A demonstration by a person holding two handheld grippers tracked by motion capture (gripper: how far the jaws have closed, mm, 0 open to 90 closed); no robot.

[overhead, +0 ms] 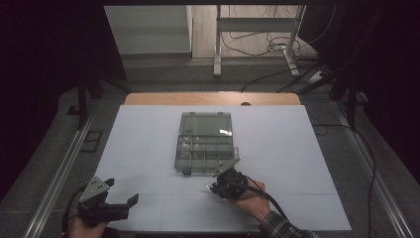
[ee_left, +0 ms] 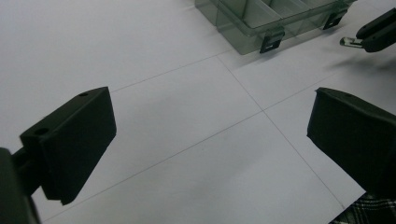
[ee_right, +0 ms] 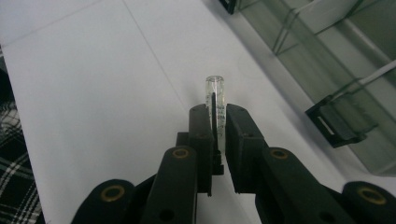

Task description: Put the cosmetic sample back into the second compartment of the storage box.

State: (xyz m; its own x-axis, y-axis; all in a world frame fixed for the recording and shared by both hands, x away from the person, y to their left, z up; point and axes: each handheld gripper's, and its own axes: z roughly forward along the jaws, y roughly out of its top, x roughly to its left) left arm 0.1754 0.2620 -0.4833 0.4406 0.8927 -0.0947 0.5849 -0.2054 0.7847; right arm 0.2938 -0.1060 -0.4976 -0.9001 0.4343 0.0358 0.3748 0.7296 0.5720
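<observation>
The right tongs (ee_right: 218, 122) are clamped on a small clear tube (ee_right: 215, 95), lifted just off the table (overhead: 148, 144) beside the near right corner of the open compartment box (overhead: 204, 148). So the pickup looks done; what seems left is carrying the tube over the box's front wall and letting it go in one of the compartments (which one is meant I cannot tell). The compartments look empty as far as the high view shows. The left tongs (overhead: 121, 191) stand wide open with nothing between them, near the table's near left corner.
</observation>
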